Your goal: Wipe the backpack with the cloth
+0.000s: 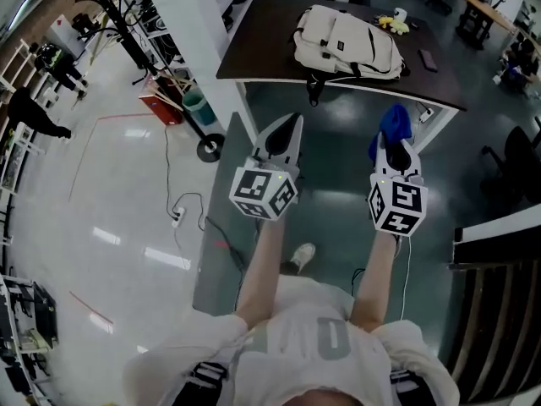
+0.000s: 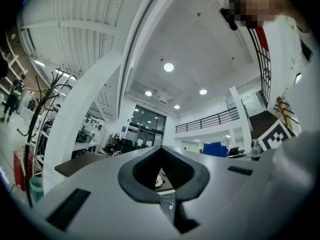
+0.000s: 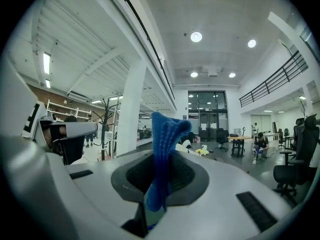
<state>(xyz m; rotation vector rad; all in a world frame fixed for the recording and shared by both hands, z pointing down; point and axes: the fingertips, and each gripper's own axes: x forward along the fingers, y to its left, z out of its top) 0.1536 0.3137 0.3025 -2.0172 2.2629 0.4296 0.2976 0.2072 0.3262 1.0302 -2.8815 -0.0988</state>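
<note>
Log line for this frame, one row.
phase: pre-wipe | left tongs: shut, empty | right tongs: shut on blue cloth | backpack: lying on dark table, no contact

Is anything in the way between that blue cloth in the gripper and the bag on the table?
Nothing visible is. The right gripper holds the blue cloth over open floor, and the backpack lies near the front edge of the table. The small yellow item sits beyond the backpack, out of the path.
</note>
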